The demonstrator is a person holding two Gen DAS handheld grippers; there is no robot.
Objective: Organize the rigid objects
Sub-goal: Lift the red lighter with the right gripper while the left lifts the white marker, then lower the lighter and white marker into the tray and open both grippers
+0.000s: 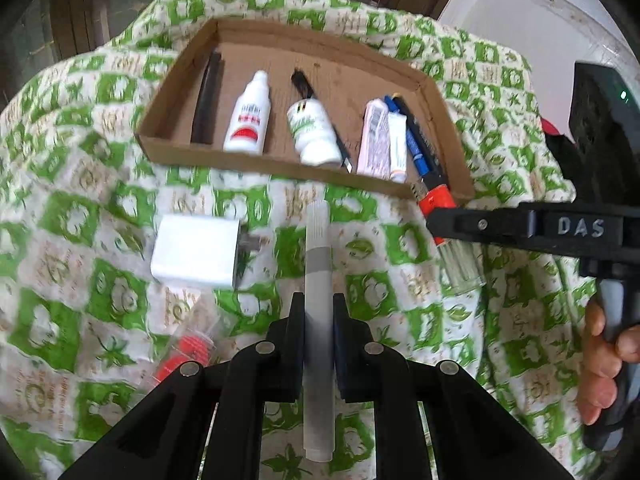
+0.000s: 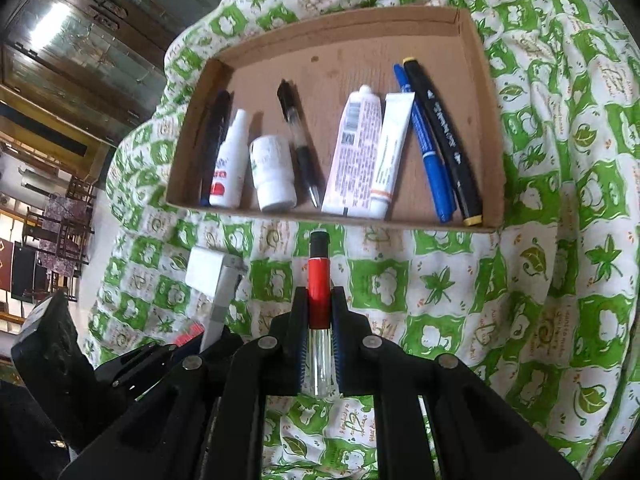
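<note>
Gripping a grey-white marker [image 1: 318,312], the left gripper [image 1: 319,312] hangs just in front of a cardboard tray [image 2: 482,120] of pens, tubes and bottles on a green-patterned cloth [image 2: 520,300], while the right gripper [image 2: 319,312] clamps a red-capped clear pen [image 2: 319,292] beside it.

Matt brown cardboard tray [image 2: 482,120] rests on soft printed cloth [image 2: 560,280].
</note>
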